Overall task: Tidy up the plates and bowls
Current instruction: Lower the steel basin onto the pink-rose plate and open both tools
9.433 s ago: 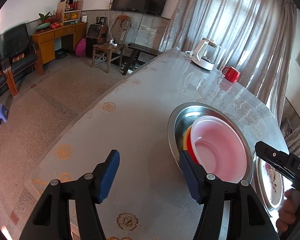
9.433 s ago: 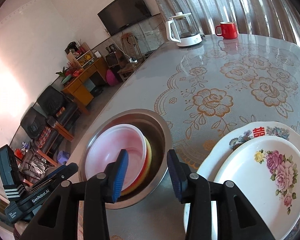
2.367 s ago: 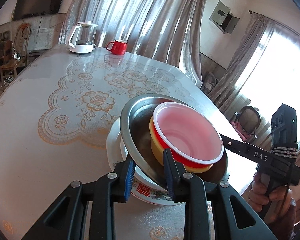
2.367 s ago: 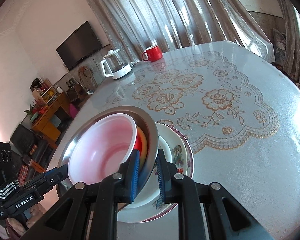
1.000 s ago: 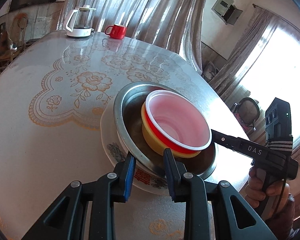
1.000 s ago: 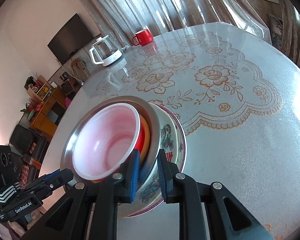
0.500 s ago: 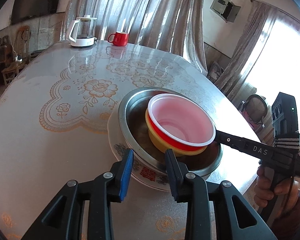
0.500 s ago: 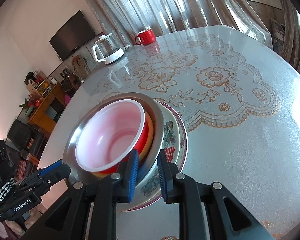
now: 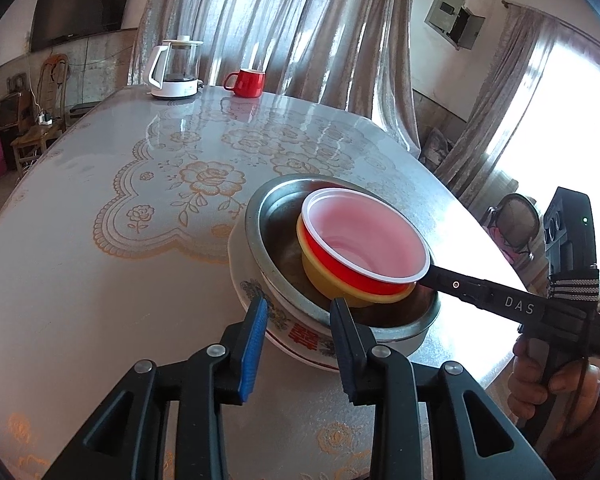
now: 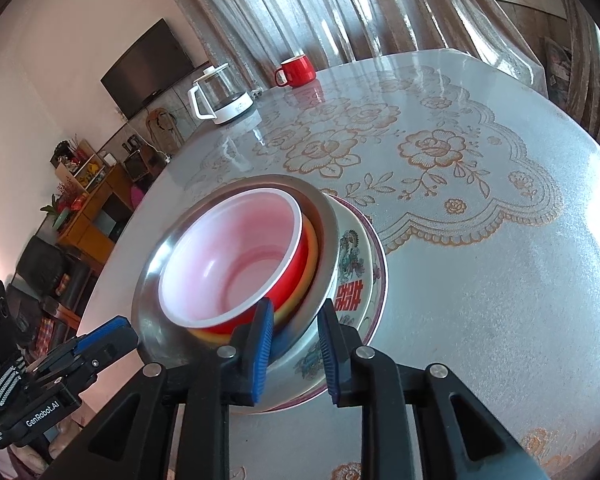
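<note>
A steel basin (image 9: pixel 272 216) (image 10: pixel 152 280) sits on a stack of floral plates (image 9: pixel 300 334) (image 10: pixel 356 264) on the table. Inside it are a yellow bowl (image 9: pixel 332 292), a red bowl (image 9: pixel 352 276) and a pink-white bowl (image 9: pixel 364 236) (image 10: pixel 236 248), nested. My left gripper (image 9: pixel 298 336) is open, its fingers on either side of the basin's near rim, not pressing it. My right gripper (image 10: pixel 294 348) is open too, straddling the basin's rim at the opposite side; it also shows in the left wrist view (image 9: pixel 452 284).
A white kettle (image 9: pixel 176 70) and a red mug (image 9: pixel 246 82) stand at the far end of the table. The table's edge (image 9: pixel 480 384) runs close under the plate stack. Chairs, a cabinet and a TV stand beyond the table.
Both grippers have opened from their hold on the basin's rim. The basin with its bowls now rests on the plates, having been carried there from beside them.
</note>
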Motion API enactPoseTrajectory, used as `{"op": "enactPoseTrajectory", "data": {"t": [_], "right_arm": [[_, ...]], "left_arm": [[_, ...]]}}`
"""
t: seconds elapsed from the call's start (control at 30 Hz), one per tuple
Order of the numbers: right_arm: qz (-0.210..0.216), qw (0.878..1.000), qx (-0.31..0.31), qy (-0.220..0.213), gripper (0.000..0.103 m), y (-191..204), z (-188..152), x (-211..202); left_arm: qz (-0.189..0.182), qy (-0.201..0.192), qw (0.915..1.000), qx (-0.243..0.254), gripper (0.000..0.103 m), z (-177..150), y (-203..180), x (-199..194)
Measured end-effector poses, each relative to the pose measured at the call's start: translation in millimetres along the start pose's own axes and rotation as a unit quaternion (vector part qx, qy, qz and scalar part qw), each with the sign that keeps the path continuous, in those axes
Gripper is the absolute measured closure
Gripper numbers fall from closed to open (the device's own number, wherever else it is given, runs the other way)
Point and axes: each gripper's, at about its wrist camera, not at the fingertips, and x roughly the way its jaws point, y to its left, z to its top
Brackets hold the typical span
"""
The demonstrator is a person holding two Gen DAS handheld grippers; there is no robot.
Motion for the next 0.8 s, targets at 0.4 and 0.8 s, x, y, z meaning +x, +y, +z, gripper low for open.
{"op": "enactPoseTrajectory", "data": {"t": [0.4, 0.8], "right_arm": [[-0.007, 1.0, -0.011, 0.0, 0.076, 8.7, -6.7, -2.3], [-0.005, 1.0, -0.014, -0.005, 0.07, 12.9, -13.9, -5.0]], "left_arm": [[0.011, -0.009, 0.9998, -0.014, 0.071, -6.0, 8.2, -10.4], [0.04, -0.016, 0.9988, -0.024, 0.069, -11.3, 14.4, -12.8]]}}
